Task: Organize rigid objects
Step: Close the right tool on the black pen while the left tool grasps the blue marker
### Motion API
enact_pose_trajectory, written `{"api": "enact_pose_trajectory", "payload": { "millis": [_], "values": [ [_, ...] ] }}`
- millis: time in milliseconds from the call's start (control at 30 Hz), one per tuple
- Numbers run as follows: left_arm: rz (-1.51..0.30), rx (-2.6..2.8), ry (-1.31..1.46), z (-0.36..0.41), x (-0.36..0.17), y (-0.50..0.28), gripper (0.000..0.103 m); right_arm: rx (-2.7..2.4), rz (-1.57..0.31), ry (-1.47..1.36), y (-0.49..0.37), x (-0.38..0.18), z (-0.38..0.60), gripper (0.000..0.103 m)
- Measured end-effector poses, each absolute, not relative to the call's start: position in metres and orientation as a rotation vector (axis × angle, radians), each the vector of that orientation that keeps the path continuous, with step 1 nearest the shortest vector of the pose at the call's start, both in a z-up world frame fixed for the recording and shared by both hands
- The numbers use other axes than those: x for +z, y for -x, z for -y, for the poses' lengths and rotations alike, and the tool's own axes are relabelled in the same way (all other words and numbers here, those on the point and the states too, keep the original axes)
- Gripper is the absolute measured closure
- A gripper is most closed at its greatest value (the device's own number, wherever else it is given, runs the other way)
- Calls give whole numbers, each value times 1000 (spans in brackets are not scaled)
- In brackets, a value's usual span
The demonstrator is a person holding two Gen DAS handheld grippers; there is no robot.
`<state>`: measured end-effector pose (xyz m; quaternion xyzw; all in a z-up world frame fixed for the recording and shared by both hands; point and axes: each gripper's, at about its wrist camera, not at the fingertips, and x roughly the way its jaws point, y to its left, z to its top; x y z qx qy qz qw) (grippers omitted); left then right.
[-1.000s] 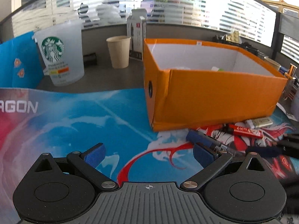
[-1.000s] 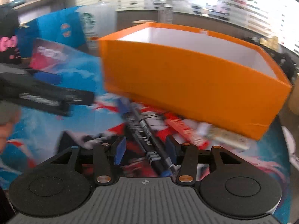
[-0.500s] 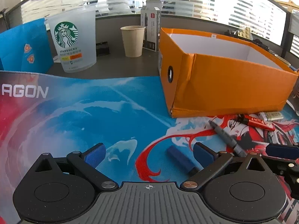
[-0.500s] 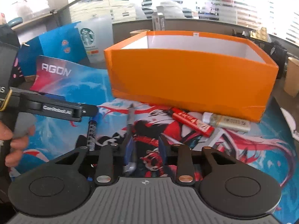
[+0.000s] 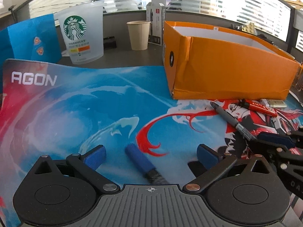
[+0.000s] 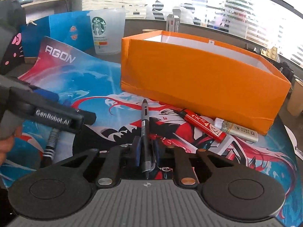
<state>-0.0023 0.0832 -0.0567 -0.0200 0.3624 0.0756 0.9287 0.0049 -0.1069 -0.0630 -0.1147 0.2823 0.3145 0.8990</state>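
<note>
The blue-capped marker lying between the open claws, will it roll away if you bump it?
Probably yes. The blue-capped marker looks round and smooth, lying flat on the mat, so a sideways nudge could roll it. It looks stiff and light, so it shouldn't bend when lifted. The left gripper stands open around it without touching, so nothing steadies it yet.
</note>
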Motion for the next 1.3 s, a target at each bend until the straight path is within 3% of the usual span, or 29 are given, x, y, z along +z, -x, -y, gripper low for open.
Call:
{"api": "enact_pose_trajectory", "payload": {
  "millis": [367, 433, 467, 500, 567, 667, 1300],
  "values": [
    [-663, 130, 32, -58, -62, 47, 2, 642, -570, 227, -1, -64, 111, 89],
    [-639, 94, 16, -52, -61, 52, 13, 637, -565, 233, 0, -64, 110, 89],
    [-632, 83, 13, -50, -59, 52, 28, 635, -563, 236, 1, -64, 110, 89],
    [-624, 75, 12, -49, -58, 52, 53, 633, -561, 241, 2, -65, 110, 89],
    [-614, 72, 14, -50, -55, 50, 81, 628, -558, 245, 3, -65, 109, 89],
    [-617, 69, 38, -56, -55, 44, 92, 624, -553, 260, 6, -65, 108, 89],
    [-576, 36, 97, -65, -29, 43, 92, 594, -504, 204, 11, -48, 118, 89]
  ]
}}
